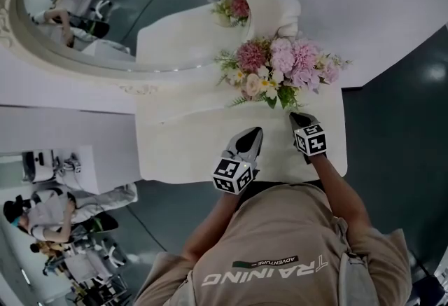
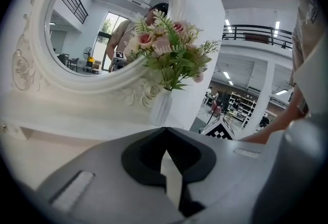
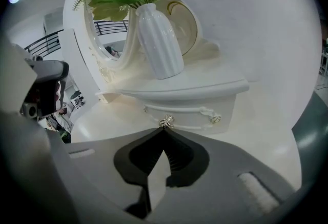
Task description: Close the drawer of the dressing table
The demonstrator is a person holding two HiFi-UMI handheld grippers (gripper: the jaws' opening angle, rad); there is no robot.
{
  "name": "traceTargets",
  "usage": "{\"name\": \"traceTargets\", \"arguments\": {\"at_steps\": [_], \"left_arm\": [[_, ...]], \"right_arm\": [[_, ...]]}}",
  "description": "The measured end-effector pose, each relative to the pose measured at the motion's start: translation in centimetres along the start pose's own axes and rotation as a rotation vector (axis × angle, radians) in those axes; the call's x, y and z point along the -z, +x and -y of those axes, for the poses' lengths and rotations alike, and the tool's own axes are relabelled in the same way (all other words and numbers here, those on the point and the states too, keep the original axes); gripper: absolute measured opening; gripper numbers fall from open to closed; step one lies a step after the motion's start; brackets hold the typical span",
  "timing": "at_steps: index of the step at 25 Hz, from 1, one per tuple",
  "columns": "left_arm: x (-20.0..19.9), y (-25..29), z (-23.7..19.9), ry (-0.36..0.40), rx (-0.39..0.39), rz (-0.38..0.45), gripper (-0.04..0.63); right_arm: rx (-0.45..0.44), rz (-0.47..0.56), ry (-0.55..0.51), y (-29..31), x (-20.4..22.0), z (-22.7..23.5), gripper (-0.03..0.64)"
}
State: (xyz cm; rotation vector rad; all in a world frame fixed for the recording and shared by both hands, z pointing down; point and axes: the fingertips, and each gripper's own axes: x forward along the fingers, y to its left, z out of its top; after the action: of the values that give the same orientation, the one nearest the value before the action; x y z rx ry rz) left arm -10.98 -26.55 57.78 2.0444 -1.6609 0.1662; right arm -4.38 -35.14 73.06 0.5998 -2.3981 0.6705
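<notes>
Both my left tool (image 2: 165, 128) and right tool (image 3: 164, 129) are pressed together. The right's tips sit just at the drawer (image 3: 192, 114) knob (image 3: 165, 121), below the vase (image 3: 158, 38) holding flowers (image 1: 283, 66).

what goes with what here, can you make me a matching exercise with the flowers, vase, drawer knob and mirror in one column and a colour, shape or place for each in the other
Things:
1. flowers
2. vase
3. drawer knob
4. mirror

Descriptions:
a. white and ribbed
b. metallic, just ahead of the right gripper and its closed jaws
c. oval, in a carved pale frame
d. mostly pink

Pairs: 1-d, 2-a, 3-b, 4-c
</notes>
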Motion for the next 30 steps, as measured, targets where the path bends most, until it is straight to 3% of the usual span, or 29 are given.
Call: {"name": "traceTargets", "arguments": {"at_steps": [8, 18, 30], "left_arm": [[-0.3, 0.2, -0.5, -0.027, -0.029, -0.005, 0.018], [-2.0, -0.8, -0.7, 0.014, 0.043, 0.017, 0.018], [-1.8, -3.2, -1.3, 0.026, 0.089, 0.027, 0.018]], "right_arm": [[-0.024, -0.008, -0.003, 0.6, -0.8, 0.5, 0.002], [0.007, -0.017, -0.049, -2.4, -0.3, -0.1, 0.002], [0.024, 0.111, -0.034, -10.0, -2.0, -4.3, 0.002]]}}
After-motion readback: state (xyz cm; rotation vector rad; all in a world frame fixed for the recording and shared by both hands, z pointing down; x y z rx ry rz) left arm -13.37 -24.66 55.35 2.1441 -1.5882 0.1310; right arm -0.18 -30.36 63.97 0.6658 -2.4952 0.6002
